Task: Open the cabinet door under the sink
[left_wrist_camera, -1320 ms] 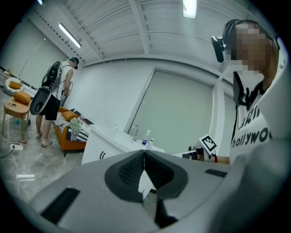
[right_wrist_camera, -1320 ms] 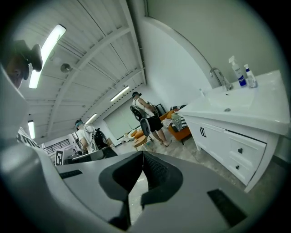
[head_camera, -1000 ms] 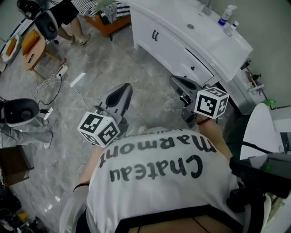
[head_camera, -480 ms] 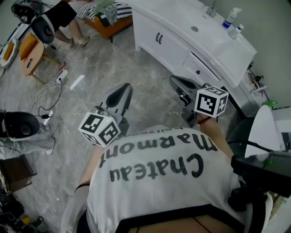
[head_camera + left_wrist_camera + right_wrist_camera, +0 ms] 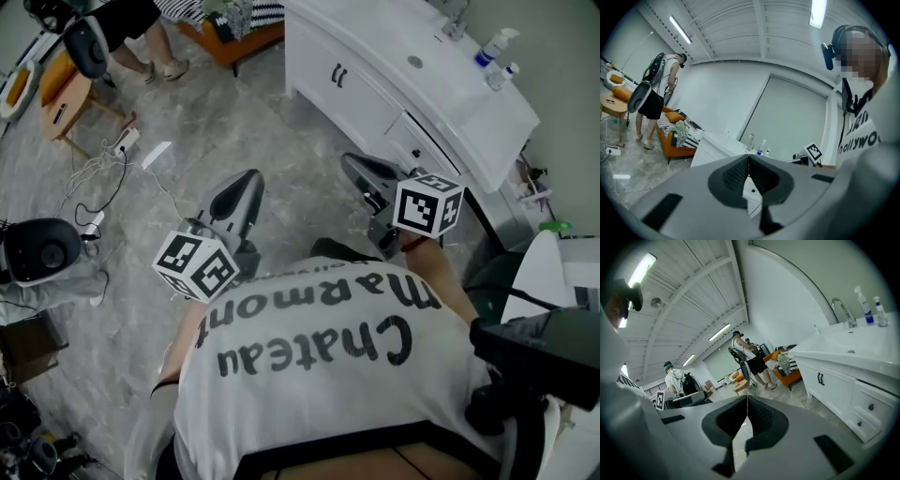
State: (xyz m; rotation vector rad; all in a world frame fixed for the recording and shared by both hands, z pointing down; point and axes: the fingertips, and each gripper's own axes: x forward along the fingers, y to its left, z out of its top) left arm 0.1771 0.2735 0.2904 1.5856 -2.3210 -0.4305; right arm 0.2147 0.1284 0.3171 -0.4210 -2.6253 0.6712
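Cabinet door [image 5: 317,62] is shut, flush in the front of the white vanity [image 5: 375,39], toward the left end of that front in the head view. It's a plain white panel, one of a pair. Two dark curved handles [image 5: 338,76] stand side by side at the seam where the pair meets. The right gripper view shows the same handles [image 5: 820,378] upright on the white front, below the counter's edge. Knobbed drawers [image 5: 871,405] lie further right. Up on the counter, the basin [image 5: 415,63], the faucet [image 5: 457,17] and two bottles [image 5: 498,47] line up toward the right end.

Room to move looks good. Bare grey marble floor [image 5: 300,150] runs from the vanity's front edge out to both grippers, with nothing lying on that strip. Away to the left, a loose cable [image 5: 103,173] trails over the floor. An orange sofa [image 5: 230,42] stands beyond the vanity's left corner, with a person [image 5: 141,28] next to it.

Now the grippers. The left gripper [image 5: 250,178] is well apart from the vanity, pointing out over open floor. Its jaws are pressed together at the tips, nothing between them. The right gripper [image 5: 350,160] is the nearer one to the front but clear of it. Its jaws are together too, holding nothing and touching nothing.
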